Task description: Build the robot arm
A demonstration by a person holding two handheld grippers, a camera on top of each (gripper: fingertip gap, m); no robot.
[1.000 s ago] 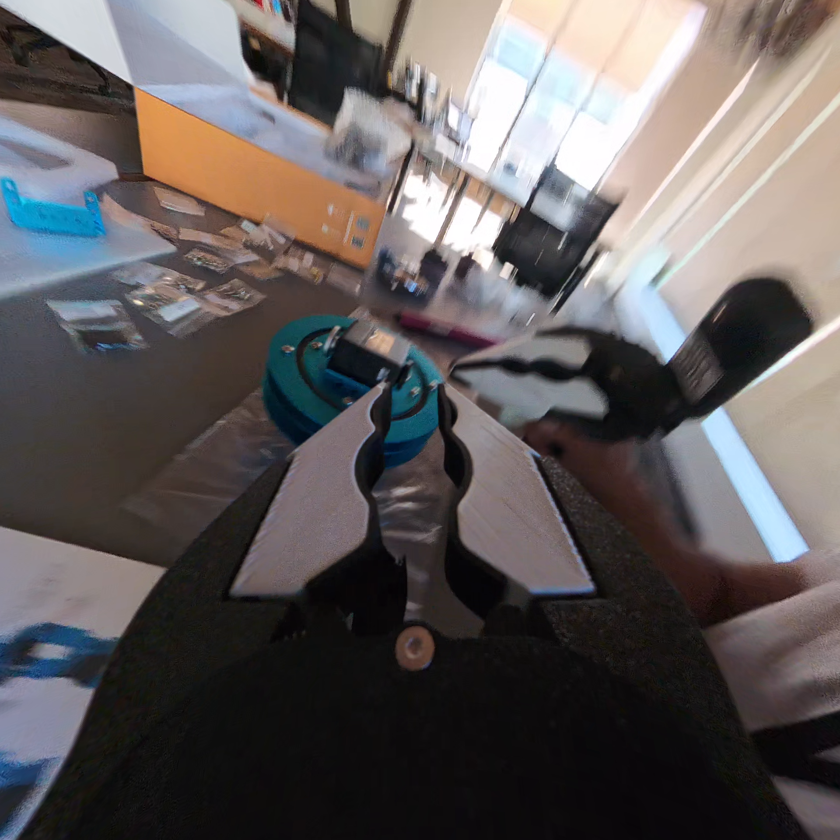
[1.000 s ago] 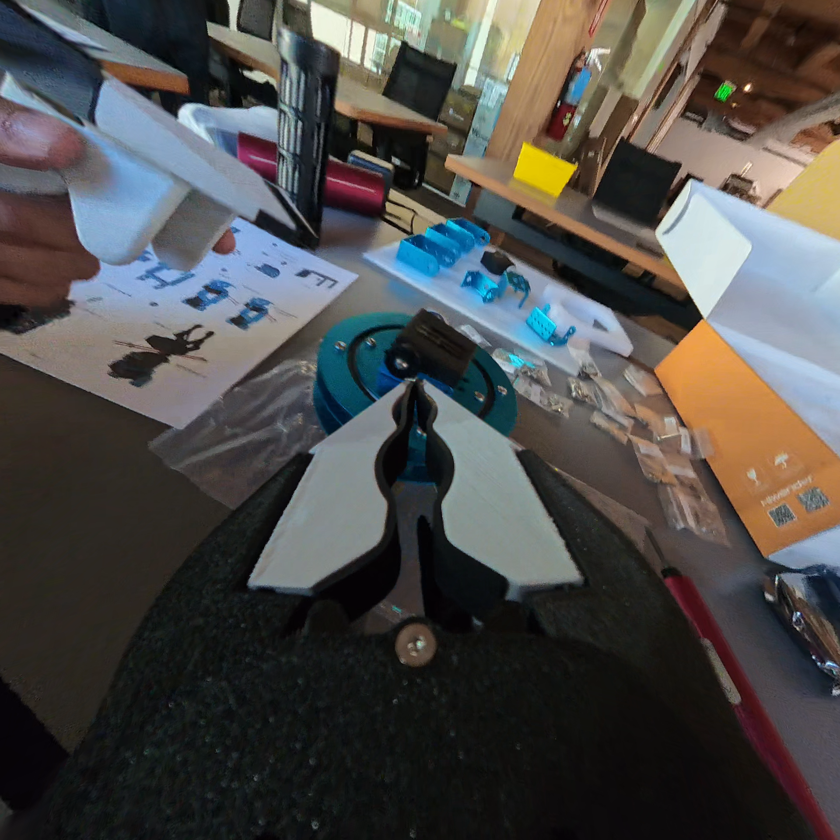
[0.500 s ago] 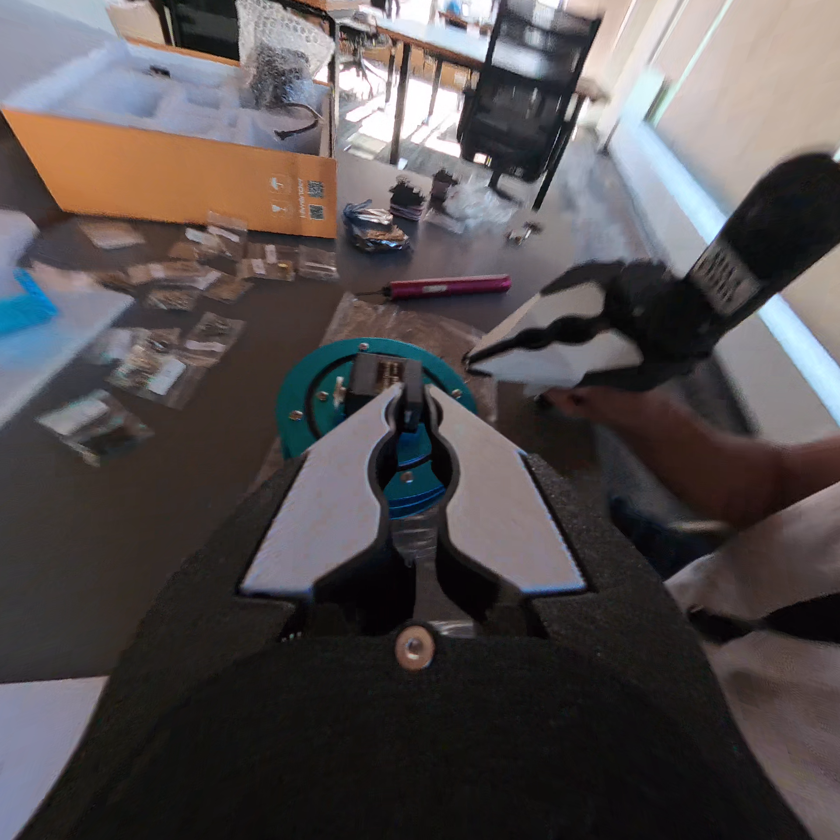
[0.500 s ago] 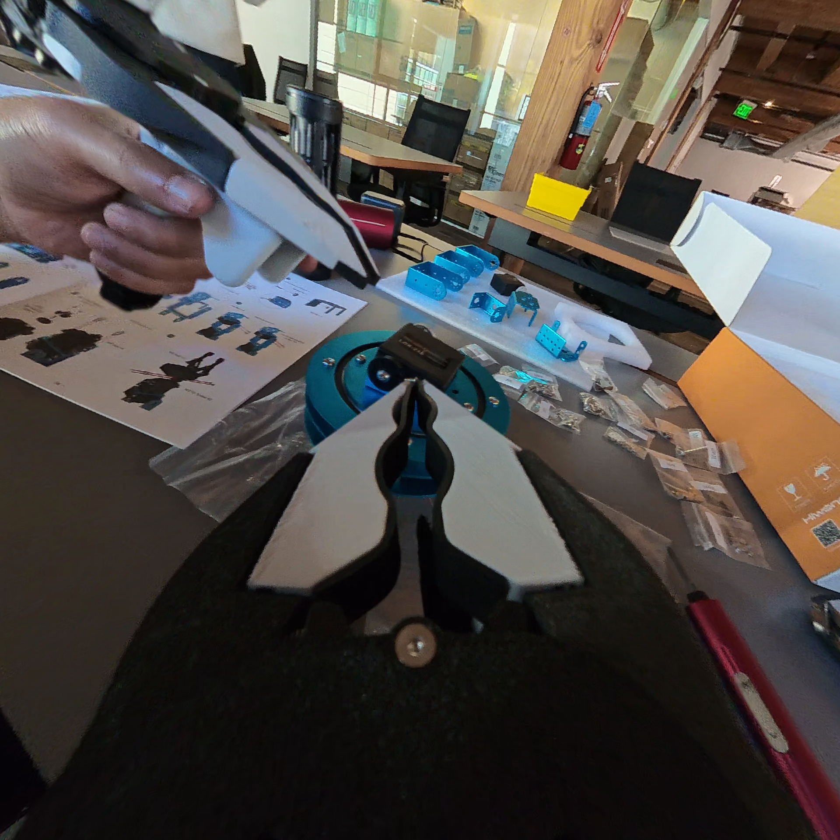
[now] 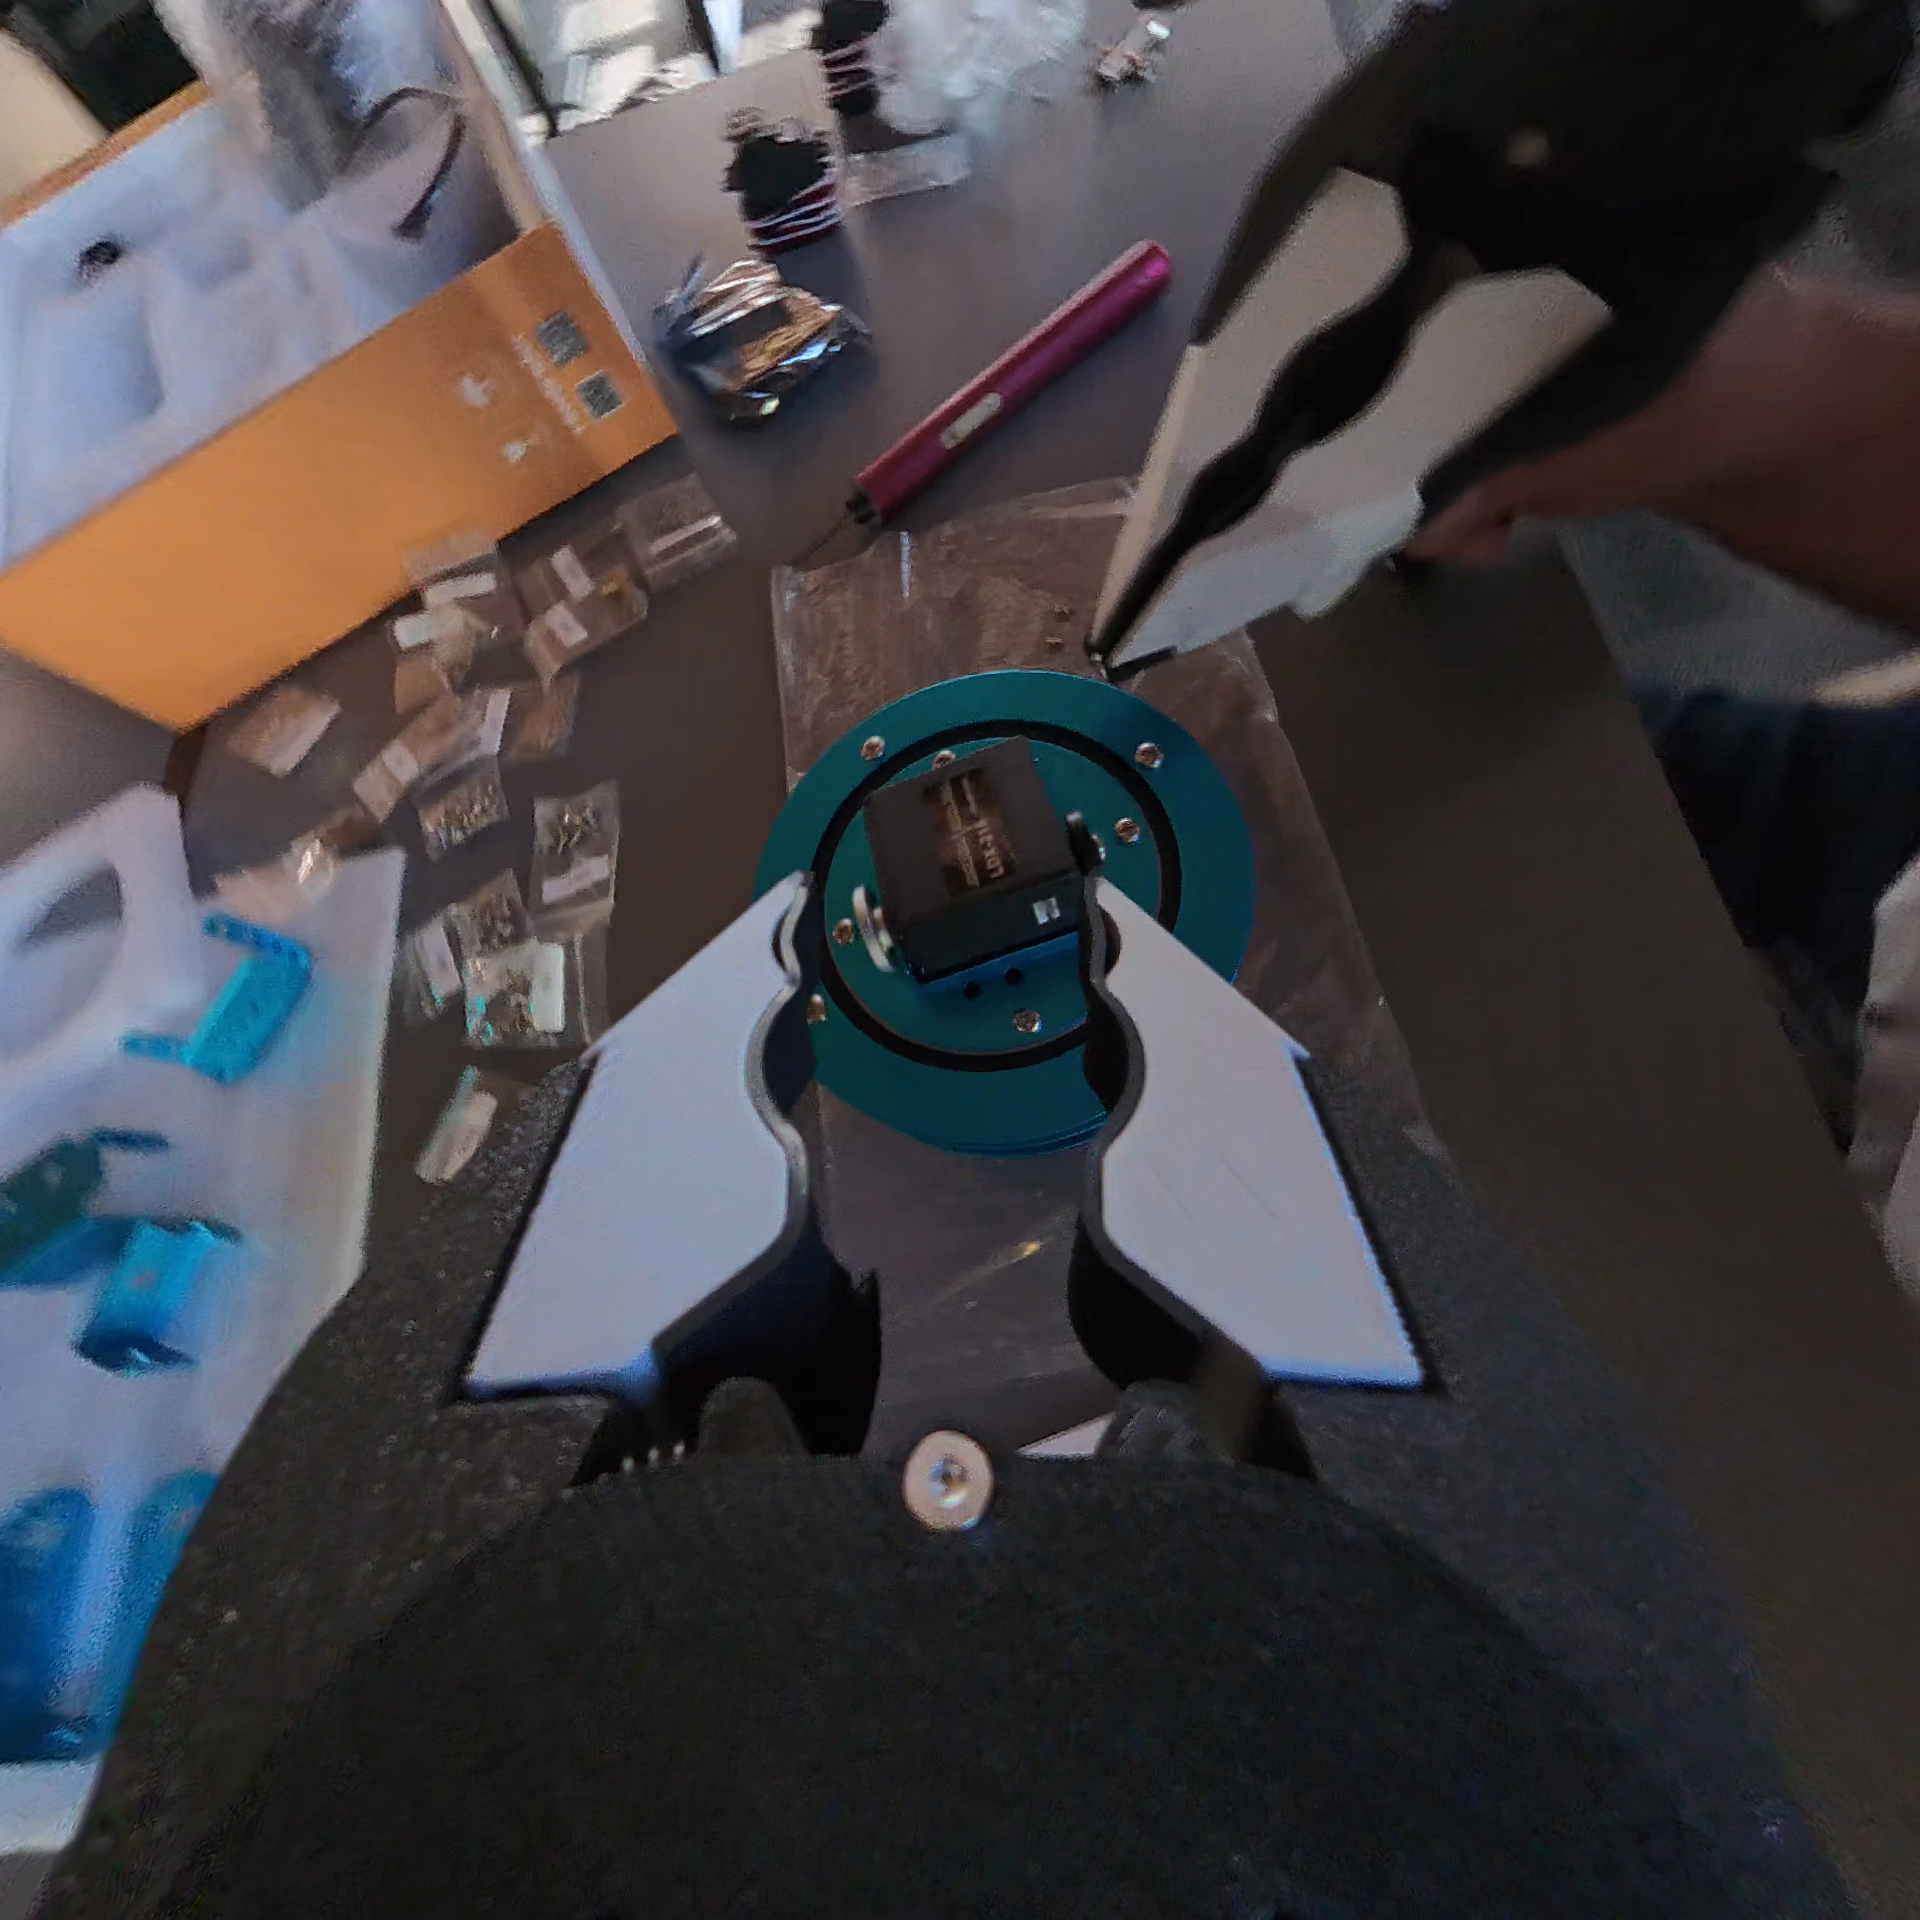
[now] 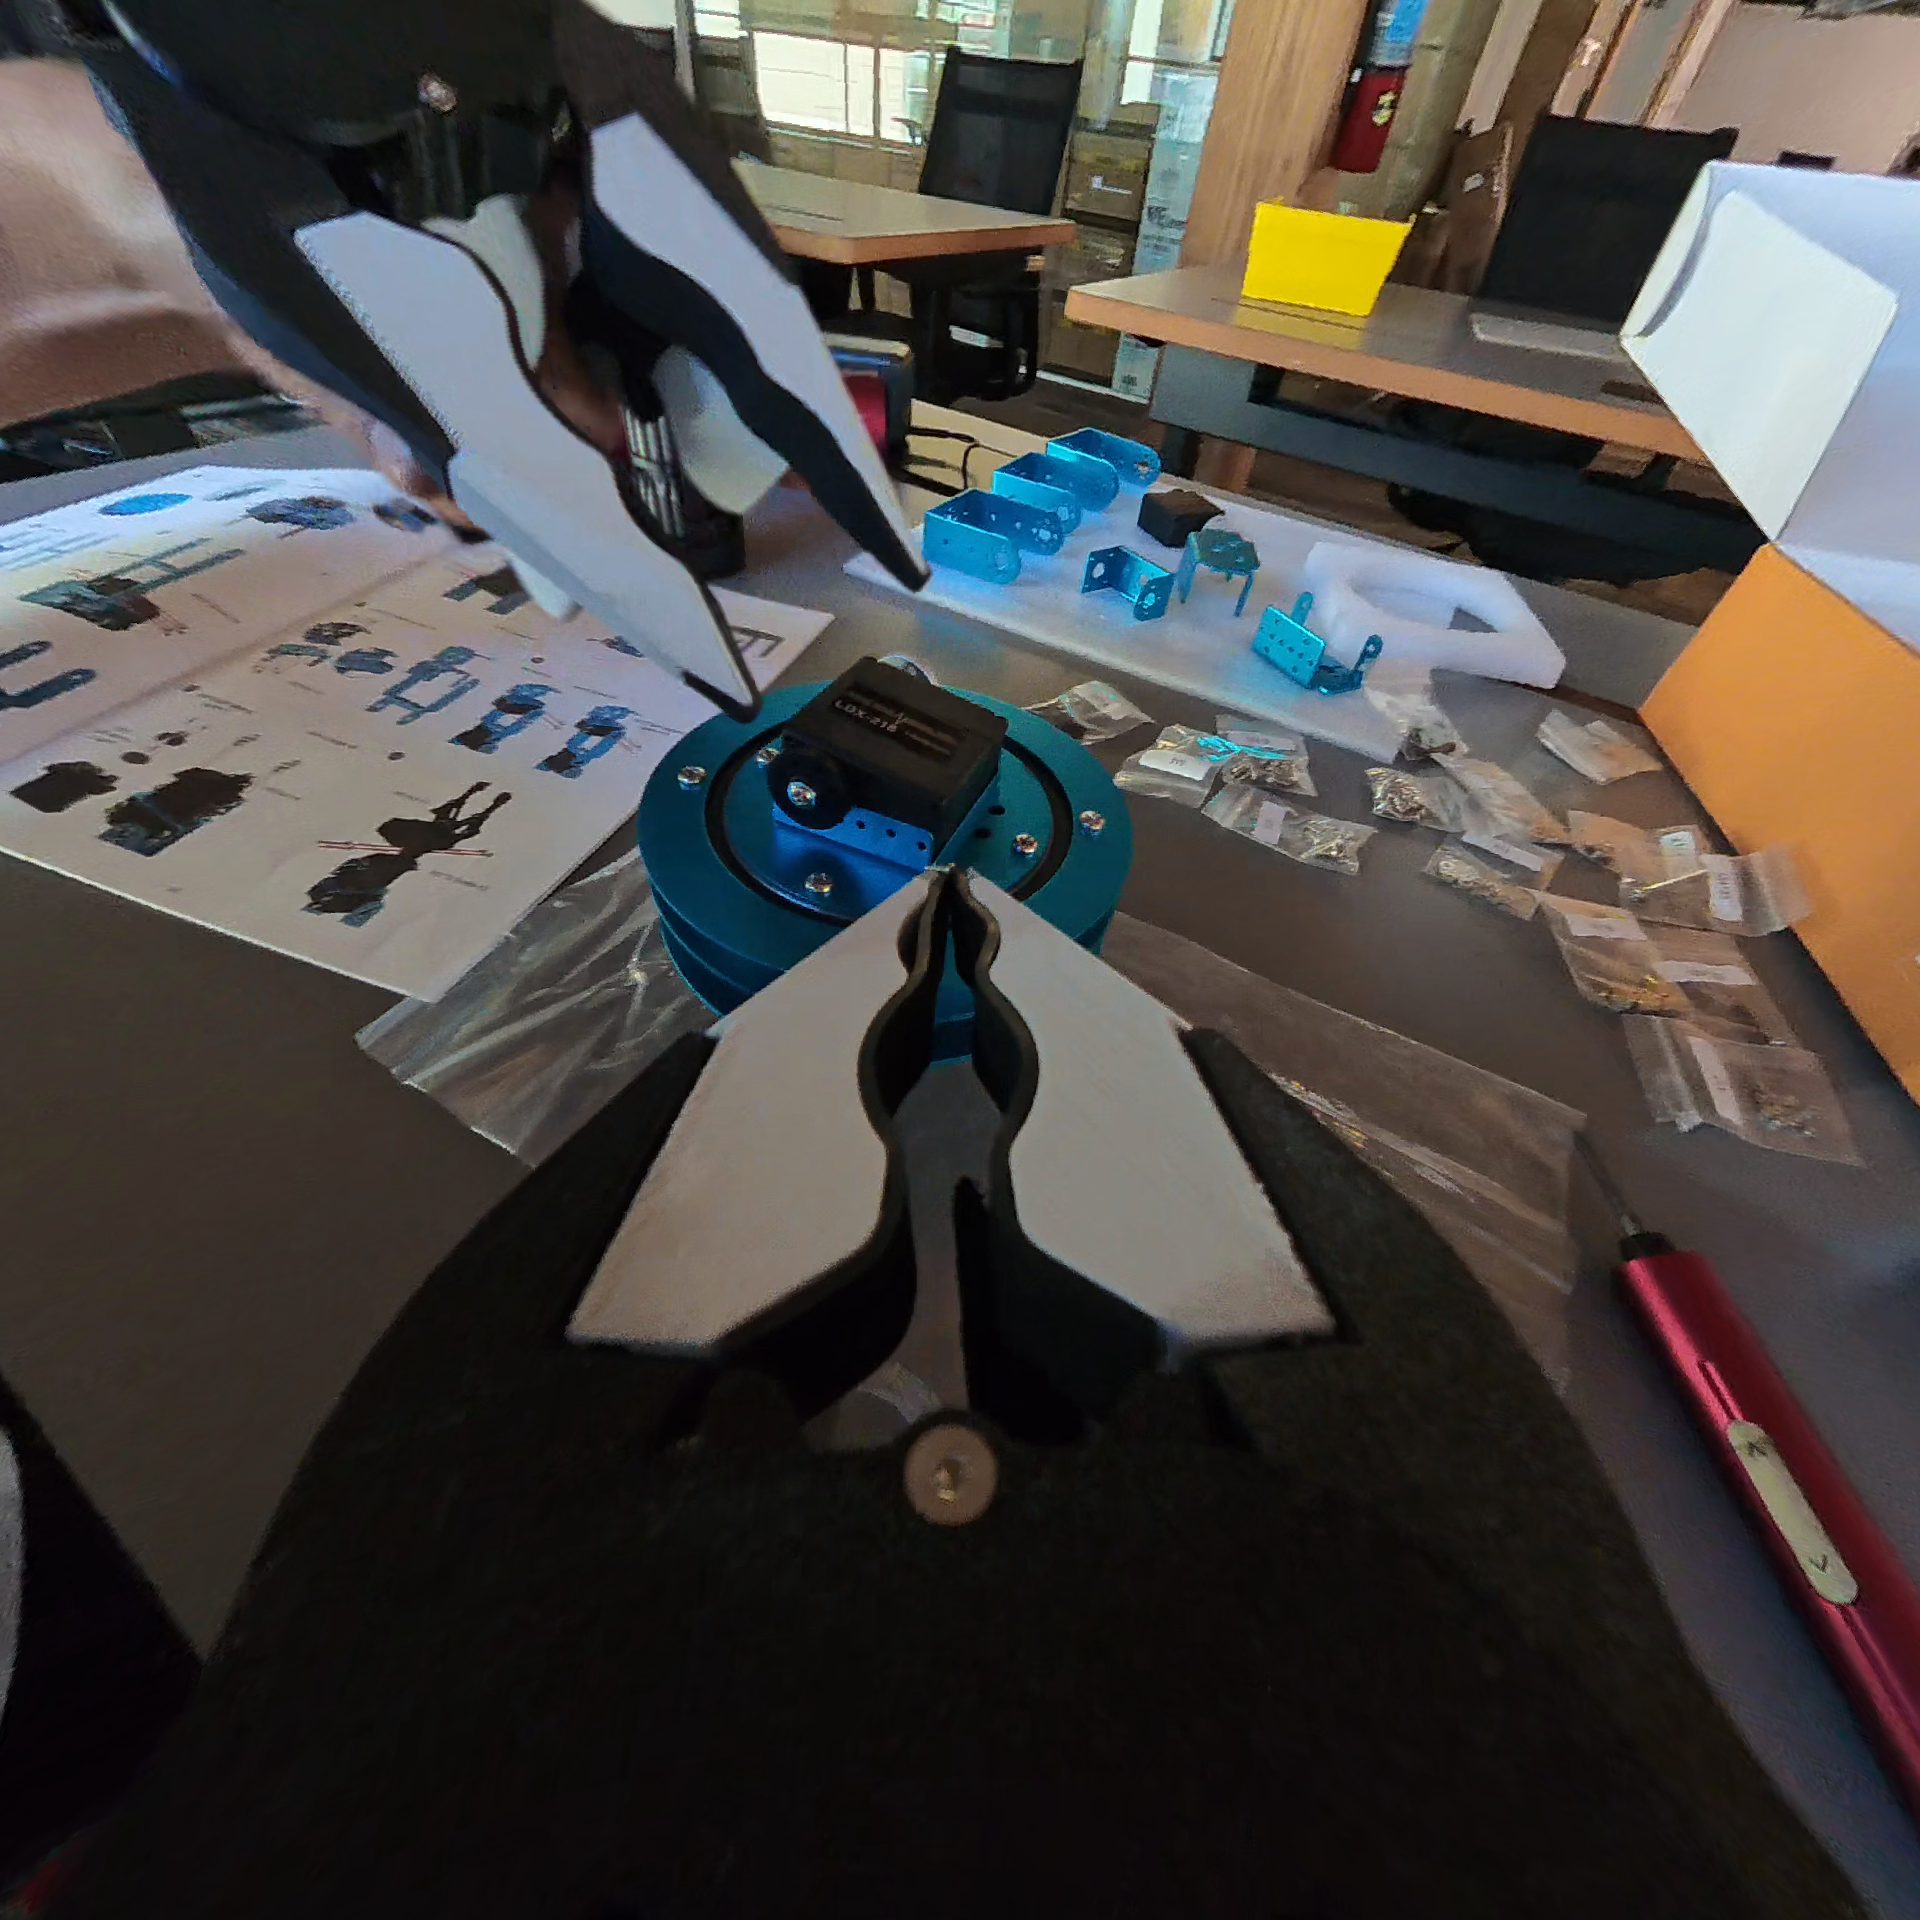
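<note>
A black servo block (image 5: pixel 971 862) stands on a round teal base (image 5: pixel 1195 821) on a dark table. My left gripper (image 5: pixel 940 909) is open and comes down over the base, one fingertip on each side of the servo, not touching it. The right wrist view shows it (image 6: pixel 821 634) open above the servo (image 6: pixel 894 758). My right gripper (image 6: pixel 940 878) is shut, its tips at the near rim of the teal base (image 6: pixel 686 831). A tiny glint at the tips is too small to identify. The left wrist view shows it (image 5: pixel 1112 644) shut at the base's far edge.
A clear plastic bag (image 5: pixel 935 603) lies under the base. A magenta screwdriver (image 6: pixel 1766 1455) lies to the right. Several small bags of screws (image 6: pixel 1455 831), an orange box (image 5: pixel 312 468), a white foam tray (image 6: pixel 1455 634) with blue brackets and a printed sheet (image 6: pixel 260 727) surround it.
My left gripper has tilted downward over the teal base and opened wide around the servo. My right gripper stays shut by the base's rim.
</note>
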